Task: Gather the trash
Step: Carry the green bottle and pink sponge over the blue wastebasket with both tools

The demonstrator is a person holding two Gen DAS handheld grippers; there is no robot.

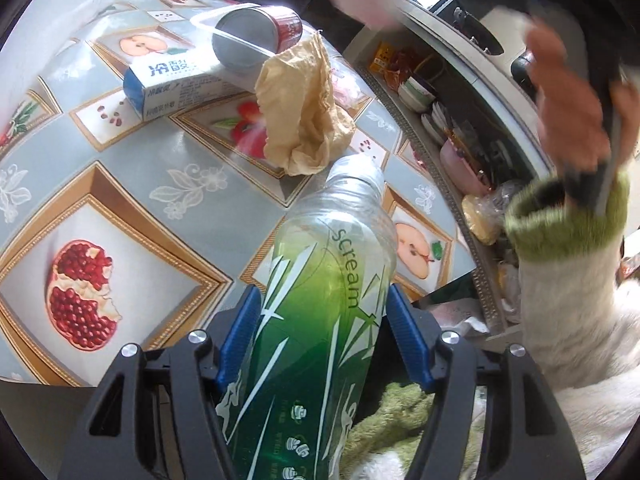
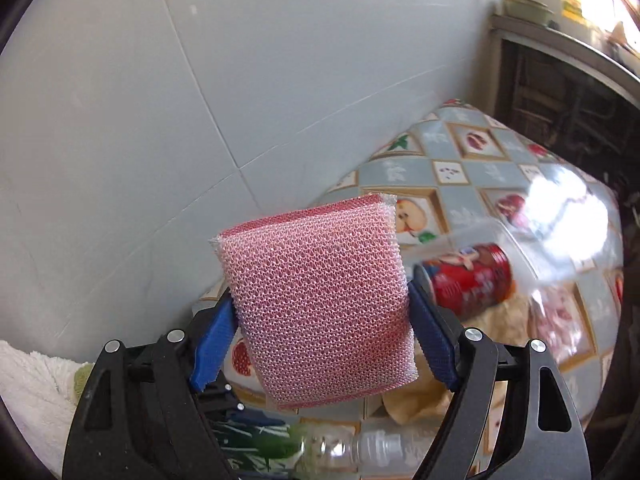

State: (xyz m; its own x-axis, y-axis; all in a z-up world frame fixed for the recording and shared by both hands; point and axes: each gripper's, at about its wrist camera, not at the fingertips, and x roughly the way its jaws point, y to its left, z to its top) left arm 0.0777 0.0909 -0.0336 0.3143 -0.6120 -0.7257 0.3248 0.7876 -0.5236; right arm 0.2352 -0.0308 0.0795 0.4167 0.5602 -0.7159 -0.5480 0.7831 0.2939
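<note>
My left gripper (image 1: 320, 320) is shut on a clear plastic bottle with a green label (image 1: 316, 320), held over the near edge of the fruit-patterned table (image 1: 132, 208). Beyond it lie a crumpled tan paper (image 1: 304, 112), a blue-and-white carton (image 1: 176, 88) and a red can (image 1: 256, 34) on its side by a clear plastic lid. My right gripper (image 2: 322, 320) is shut on a pink mesh sponge (image 2: 316, 300), held up above the table near the tiled wall. The red can (image 2: 468, 280), tan paper (image 2: 416, 400) and bottle (image 2: 320, 448) show below it.
A shelf with bowls, plates and packets (image 1: 432, 108) runs along the table's right side. A white tiled wall (image 2: 160, 120) stands behind the table. The person's right hand and sleeve (image 1: 568, 240) are at the right of the left wrist view, blurred.
</note>
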